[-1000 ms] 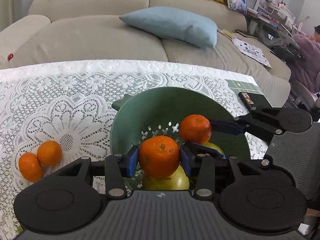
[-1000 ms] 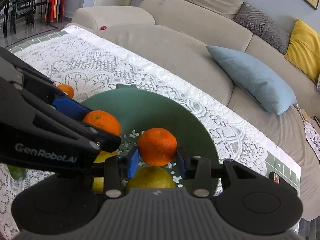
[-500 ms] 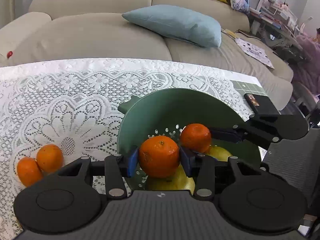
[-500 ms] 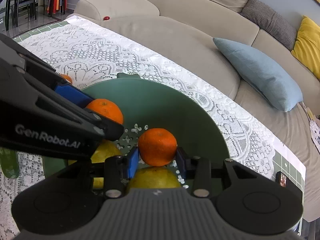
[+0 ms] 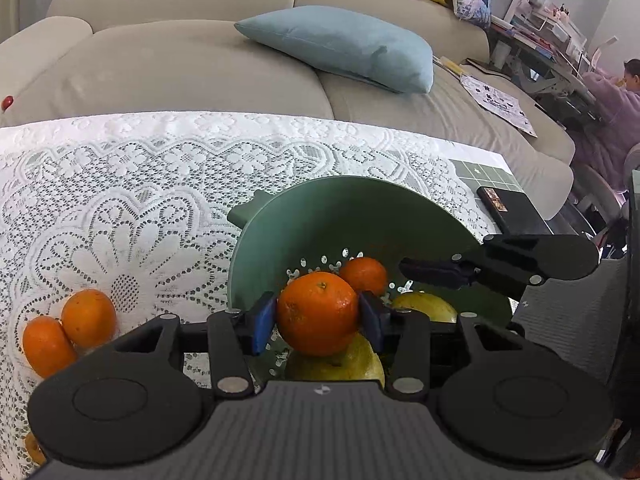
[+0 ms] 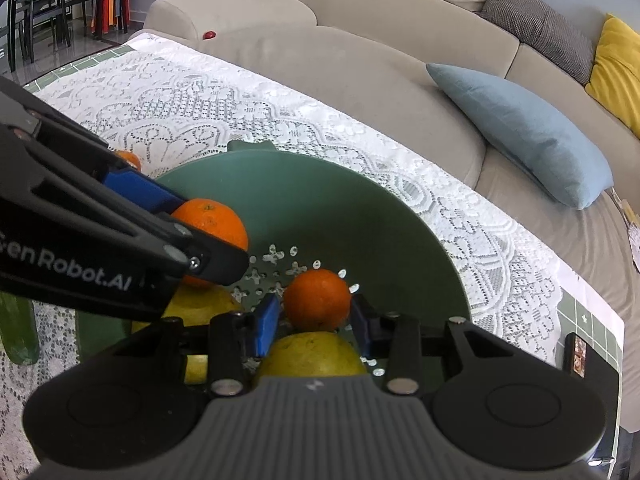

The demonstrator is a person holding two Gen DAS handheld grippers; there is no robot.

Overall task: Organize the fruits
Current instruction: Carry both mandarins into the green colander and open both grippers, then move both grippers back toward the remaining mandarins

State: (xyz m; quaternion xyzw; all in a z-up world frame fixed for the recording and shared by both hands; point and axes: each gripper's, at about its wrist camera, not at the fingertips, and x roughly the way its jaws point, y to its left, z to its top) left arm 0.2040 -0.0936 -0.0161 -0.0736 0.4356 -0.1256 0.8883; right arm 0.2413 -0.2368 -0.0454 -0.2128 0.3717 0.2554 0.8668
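Note:
A green colander bowl stands on the lace tablecloth and also shows in the right wrist view. My left gripper is shut on an orange over the bowl's near side, above yellow-green fruit. My right gripper is shut on a smaller orange low inside the bowl, above a yellow-green fruit. The left gripper and its orange show at left in the right wrist view. Two loose oranges lie on the cloth left of the bowl.
A beige sofa with a blue cushion runs behind the table. A dark phone lies at the table's right corner. A green object lies on the cloth at the left in the right wrist view.
Both grippers have moved lower into the bowl with their oranges still held. The right gripper's orange now sits close to the bowl's perforated bottom.

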